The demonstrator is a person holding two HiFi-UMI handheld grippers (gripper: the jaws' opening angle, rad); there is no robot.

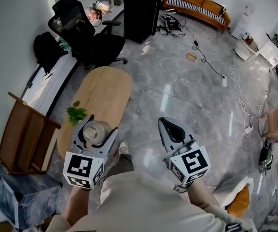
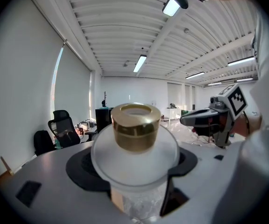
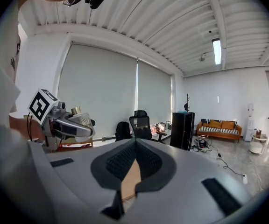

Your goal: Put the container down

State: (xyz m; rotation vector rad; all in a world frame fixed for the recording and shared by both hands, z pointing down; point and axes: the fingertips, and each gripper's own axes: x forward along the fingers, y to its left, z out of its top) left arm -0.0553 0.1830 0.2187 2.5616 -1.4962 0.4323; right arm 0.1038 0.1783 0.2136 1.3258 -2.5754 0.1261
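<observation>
My left gripper is shut on a frosted white container with a gold cap, held upright in the air over the near end of the oval wooden table. In the left gripper view the container fills the gap between the jaws, its gold cap pointing away from the camera. My right gripper hangs over the floor to the right, shut with nothing in it; its jaws meet. From the right gripper view I see the left gripper holding the container.
A green leafy sprig lies on the table's left edge. A wooden chair stands left of the table, a black office chair and a desk behind it. Cables run across the marble floor. A black cabinet stands at the back.
</observation>
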